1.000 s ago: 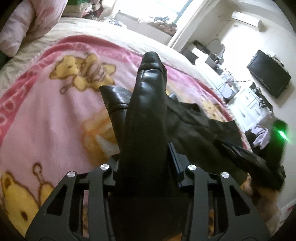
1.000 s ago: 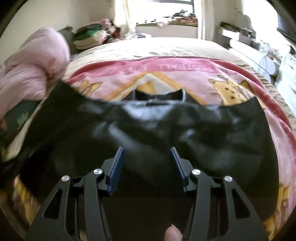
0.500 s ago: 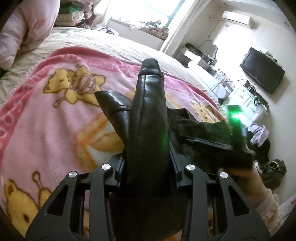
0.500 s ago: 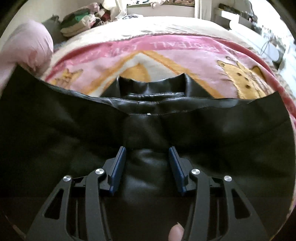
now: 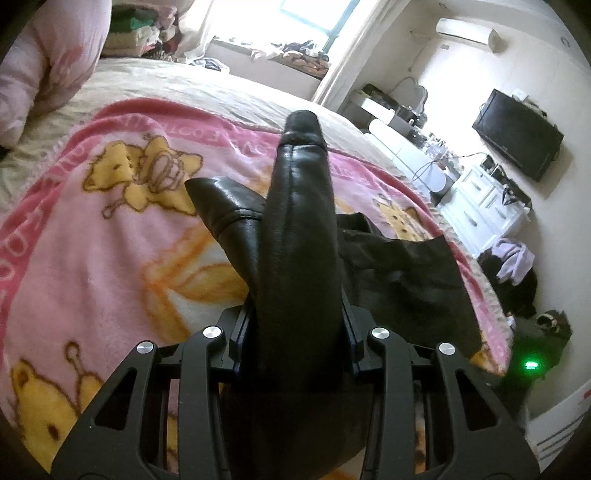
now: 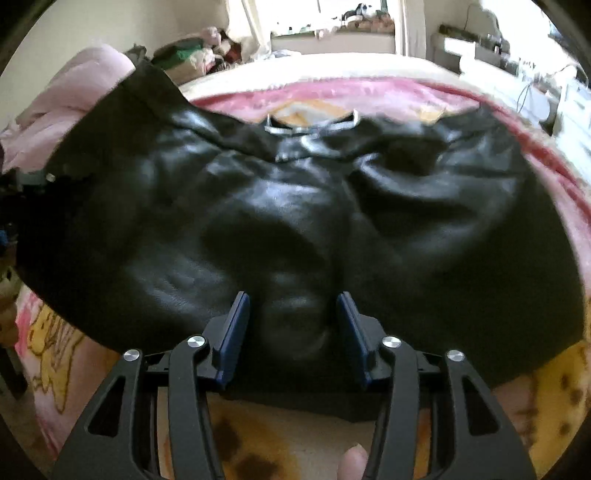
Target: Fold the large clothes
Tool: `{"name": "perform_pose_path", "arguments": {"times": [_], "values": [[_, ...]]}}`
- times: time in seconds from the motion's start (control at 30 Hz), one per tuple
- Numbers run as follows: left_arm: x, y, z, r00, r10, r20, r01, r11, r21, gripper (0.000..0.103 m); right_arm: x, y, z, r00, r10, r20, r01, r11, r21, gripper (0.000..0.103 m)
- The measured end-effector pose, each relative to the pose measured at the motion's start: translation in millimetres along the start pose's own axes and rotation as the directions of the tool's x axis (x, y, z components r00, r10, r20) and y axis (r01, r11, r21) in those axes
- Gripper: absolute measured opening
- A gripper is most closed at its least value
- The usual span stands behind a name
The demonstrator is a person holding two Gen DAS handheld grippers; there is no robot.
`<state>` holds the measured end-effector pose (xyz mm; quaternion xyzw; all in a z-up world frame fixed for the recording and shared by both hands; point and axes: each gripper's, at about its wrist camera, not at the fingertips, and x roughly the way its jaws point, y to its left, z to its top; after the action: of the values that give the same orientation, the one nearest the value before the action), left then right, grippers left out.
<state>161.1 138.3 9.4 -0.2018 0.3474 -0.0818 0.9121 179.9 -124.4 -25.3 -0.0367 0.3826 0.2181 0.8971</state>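
Observation:
A black leather garment (image 5: 299, 236) lies partly on a pink cartoon-bear blanket (image 5: 92, 236) on a bed. My left gripper (image 5: 297, 332) is shut on a thick fold of it that stands up between the fingers and reaches away from me. The rest of the garment (image 5: 406, 280) spreads to the right on the blanket. In the right wrist view my right gripper (image 6: 293, 332) is shut on a bunched edge of the same garment (image 6: 295, 206), which hangs wide and wrinkled across the view, with a metal buckle (image 6: 280, 129) at its far edge.
A pink pillow (image 5: 44, 62) lies at the bed's far left, with a pile of folded clothes (image 5: 136, 26) behind it. White drawers (image 5: 484, 206), a wall television (image 5: 517, 133) and clothes on the floor (image 5: 513, 258) are to the right of the bed.
The right gripper has dropped low beside the bed in the left wrist view. In the right wrist view the garment has lowered and wrinkled, and its buckle edge now shows.

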Motion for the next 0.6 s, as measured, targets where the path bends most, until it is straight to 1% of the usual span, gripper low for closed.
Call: {"name": "perform_pose_path", "arguments": {"times": [0.03, 0.07, 0.1, 0.13, 0.2, 0.27, 0.3, 0.37, 0.43, 0.5, 0.53, 0.57, 0.6], "values": [[0.2, 1.9, 0.3, 1.000, -0.006, -0.003, 0.006, 1.000, -0.005, 0.030, -10.3, 6.9, -1.0, 0.999, 0.013, 0.045, -0.012, 0.999, -0.037, 0.066], [0.3, 4.0, 1.0, 1.000, -0.016, -0.007, 0.016, 1.000, -0.016, 0.030, -25.5, 20.7, -5.5, 0.994, 0.024, 0.105, -0.014, 0.995, -0.099, 0.077], [0.8, 5.5, 1.6, 1.000, -0.020, -0.011, 0.020, 1.000, -0.022, 0.030, -32.4, 30.7, -9.2, 0.991, 0.035, 0.130, -0.016, 0.990, -0.141, 0.085], [0.8, 7.4, 2.2, 1.000, -0.022, -0.015, 0.022, 0.999, -0.024, 0.030, -37.9, 44.2, -14.5, 0.988, 0.045, 0.151, -0.015, 0.981, -0.195, 0.087], [2.4, 9.5, 3.5, 0.999, -0.022, -0.028, 0.021, 0.999, -0.029, 0.030, -41.0, 73.8, -26.0, 0.981, 0.052, 0.186, 0.011, 0.946, -0.323, 0.089], [1.7, 11.0, 3.8, 0.999, -0.028, -0.033, 0.027, 0.999, -0.035, 0.030, -34.9, 104.9, -38.2, 0.977, 0.050, 0.205, 0.048, 0.893, -0.447, 0.091], [0.9, 12.0, 3.9, 0.999, -0.033, -0.034, 0.032, 0.999, -0.039, 0.030, -30.5, 115.7, -41.4, 0.977, 0.035, 0.209, 0.074, 0.867, -0.492, 0.091], [-0.6, 12.3, 4.8, 0.998, -0.044, -0.036, 0.043, 0.998, -0.042, 0.030, -14.5, 140.5, -48.3, 0.971, -0.023, 0.238, 0.161, 0.799, -0.580, 0.091], [-2.6, 13.2, 5.0, 0.998, -0.056, -0.037, 0.054, 0.998, -0.045, 0.030, -1.8, 154.3, -53.2, 0.960, -0.081, 0.267, 0.233, 0.758, -0.609, 0.091], [-4.5, 12.5, 4.8, 0.997, -0.069, -0.034, 0.067, 0.997, -0.049, 0.030, 5.9, 162.2, -51.6, 0.945, -0.117, 0.304, 0.287, 0.738, -0.610, 0.089], [-5.2, 11.8, 4.9, 0.997, -0.072, -0.034, 0.070, 0.996, -0.048, 0.030, 6.6, 163.6, -50.2, 0.939, -0.123, 0.320, 0.303, 0.736, -0.605, 0.089], [-5.2, 12.0, 5.4, 0.997, -0.073, -0.034, 0.072, 0.996, -0.046, 0.030, 6.9, 164.4, -48.4, 0.933, -0.131, 0.334, 0.318, 0.736, -0.598, 0.086], [-5.5, 11.4, 5.7, 0.997, -0.075, -0.034, 0.074, 0.996, -0.046, 0.030, 6.3, 163.9, -45.4, 0.930, -0.130, 0.343, 0.321, 0.740, -0.591, 0.079]]}}
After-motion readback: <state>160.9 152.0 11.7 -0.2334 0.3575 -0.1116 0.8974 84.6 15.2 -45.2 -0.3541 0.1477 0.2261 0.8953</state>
